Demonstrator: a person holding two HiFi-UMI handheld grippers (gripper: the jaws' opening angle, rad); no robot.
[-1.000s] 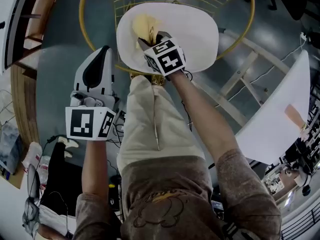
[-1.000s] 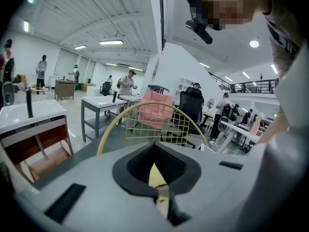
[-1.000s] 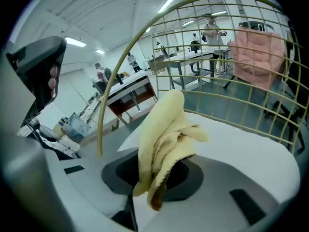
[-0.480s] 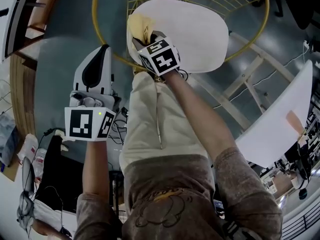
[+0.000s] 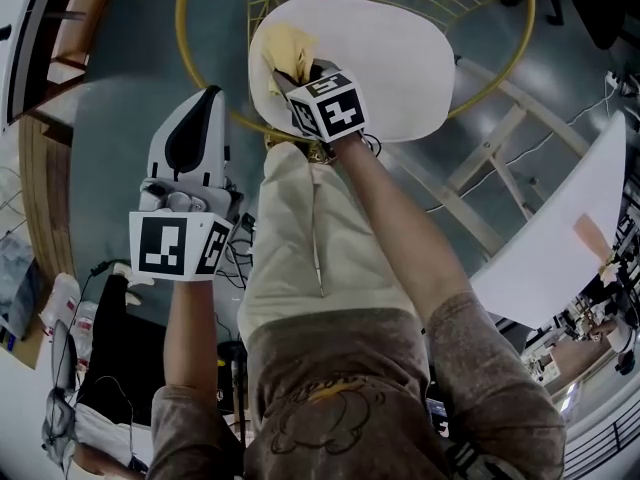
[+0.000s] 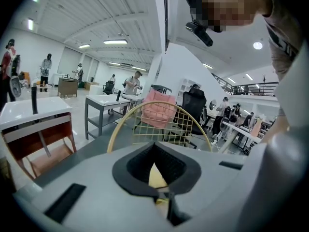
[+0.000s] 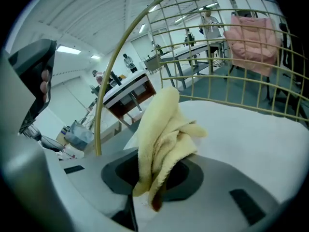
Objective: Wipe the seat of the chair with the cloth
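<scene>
Cloth (image 5: 288, 48), fluffy yellow, clamped in right gripper (image 5: 303, 71) jaws, smooth white seat (image 5: 400, 58), left gripper (image 5: 210, 98) jaws together

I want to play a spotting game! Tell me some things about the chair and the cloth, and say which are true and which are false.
1. The right gripper holds a yellow cloth. True.
2. The cloth lies on the floor. False: it rests on the chair's white seat.
3. The left gripper holds a sponge. False: it is shut on nothing, off to the side of the seat.
4. The chair's frame is yellow. True.
</scene>
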